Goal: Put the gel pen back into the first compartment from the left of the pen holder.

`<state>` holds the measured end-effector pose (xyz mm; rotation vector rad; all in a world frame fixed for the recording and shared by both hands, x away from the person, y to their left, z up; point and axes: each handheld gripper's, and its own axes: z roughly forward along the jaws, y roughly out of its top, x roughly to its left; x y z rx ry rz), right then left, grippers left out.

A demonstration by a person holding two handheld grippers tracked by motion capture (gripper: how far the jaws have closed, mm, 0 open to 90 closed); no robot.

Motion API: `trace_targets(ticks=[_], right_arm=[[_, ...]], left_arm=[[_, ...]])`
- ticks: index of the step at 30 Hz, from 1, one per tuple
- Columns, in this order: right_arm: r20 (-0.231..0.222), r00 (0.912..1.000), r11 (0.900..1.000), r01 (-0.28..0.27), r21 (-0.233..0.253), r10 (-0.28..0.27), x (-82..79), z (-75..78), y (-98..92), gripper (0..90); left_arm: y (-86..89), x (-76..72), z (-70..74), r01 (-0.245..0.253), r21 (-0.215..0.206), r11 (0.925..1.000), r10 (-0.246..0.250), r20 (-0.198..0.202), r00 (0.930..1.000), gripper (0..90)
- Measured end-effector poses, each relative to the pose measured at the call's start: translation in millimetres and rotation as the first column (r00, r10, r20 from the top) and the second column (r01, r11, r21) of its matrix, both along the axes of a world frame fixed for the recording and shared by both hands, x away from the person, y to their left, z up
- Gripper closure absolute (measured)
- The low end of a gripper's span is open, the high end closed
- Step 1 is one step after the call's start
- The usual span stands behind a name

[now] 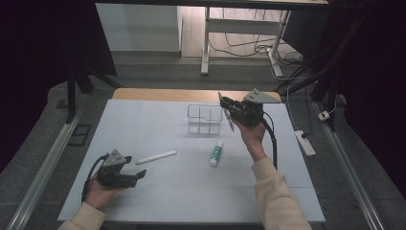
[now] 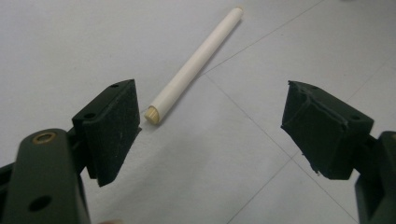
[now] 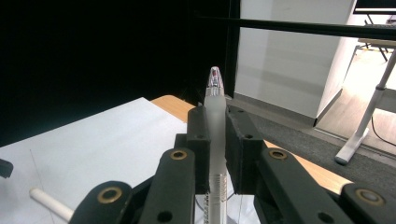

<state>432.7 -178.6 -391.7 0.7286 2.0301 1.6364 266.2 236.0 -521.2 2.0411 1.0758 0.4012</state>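
Your right gripper (image 3: 215, 154) pinches the pen (image 3: 215, 121) upright, held above the clear organizer (image 1: 205, 119). Your left gripper (image 2: 210, 126), jaws spread, is nearer the white stick (image 2: 196, 65), whose long axis runs away ahead of its left jaw.

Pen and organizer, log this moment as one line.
right gripper: shut on pen, raised beside clear organizer | left gripper: open, near white stick | glue tube: on table

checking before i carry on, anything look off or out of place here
Nothing is spilled or broken. The clear organizer stands upright; the white stick and glue stick lie loose on the table. The right gripper holds a pen.
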Motion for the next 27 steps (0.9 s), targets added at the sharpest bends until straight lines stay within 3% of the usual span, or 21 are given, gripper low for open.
trace_targets(ticks=[11,27], right_arm=[[-0.011,0.9999,0.999,0.008,0.038,-0.008,10.9,0.0,13.6,79.9],[-0.023,0.9997,0.999,0.001,0.045,0.000,18.7,-0.3,28.0,79.9]], left_arm=[[0.7,0.4,-0.2,0.000,-0.003,1.0000,0.000,0.000,1.0000,19.2],[0.8,0.3,0.0,0.002,-0.005,1.0000,-0.002,-0.001,1.0000,19.2]])
